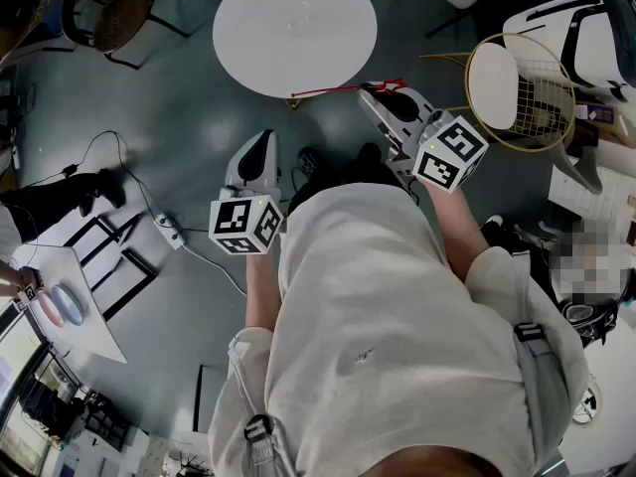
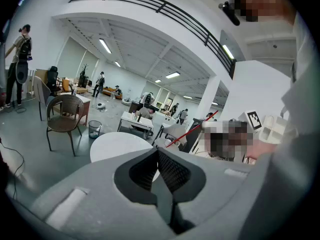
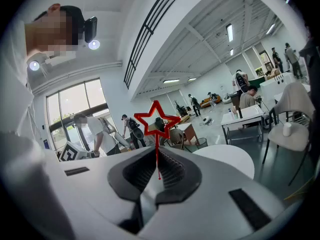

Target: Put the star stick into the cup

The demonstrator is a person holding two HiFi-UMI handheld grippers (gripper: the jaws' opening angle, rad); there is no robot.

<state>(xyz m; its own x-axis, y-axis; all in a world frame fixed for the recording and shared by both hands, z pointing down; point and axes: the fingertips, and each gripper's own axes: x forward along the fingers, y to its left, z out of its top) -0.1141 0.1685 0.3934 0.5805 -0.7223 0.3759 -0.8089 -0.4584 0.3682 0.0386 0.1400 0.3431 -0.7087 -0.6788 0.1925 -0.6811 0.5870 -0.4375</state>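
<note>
A thin red star stick [image 1: 338,90] is clamped in my right gripper [image 1: 373,92], which is shut on it. From the jaw tips the stick runs left over the near rim of a round white table [image 1: 295,28]. In the right gripper view the red outline star [image 3: 156,120] stands just above the right gripper [image 3: 157,151], its stem going down between the pads. My left gripper [image 1: 261,139] hangs lower and to the left, over the floor, shut with nothing in it. In the left gripper view the left gripper [image 2: 158,151] has its pads meeting, and the stick [image 2: 192,130] slants beyond them. No cup shows plainly.
A yellow-framed chair with a white seat [image 1: 522,82] stands right of the table. A wicker chair [image 1: 109,13] is at the far left. A power strip and cable [image 1: 169,229] lie on the grey floor. A white board [image 1: 70,306] sits at lower left. Several people stand across the hall.
</note>
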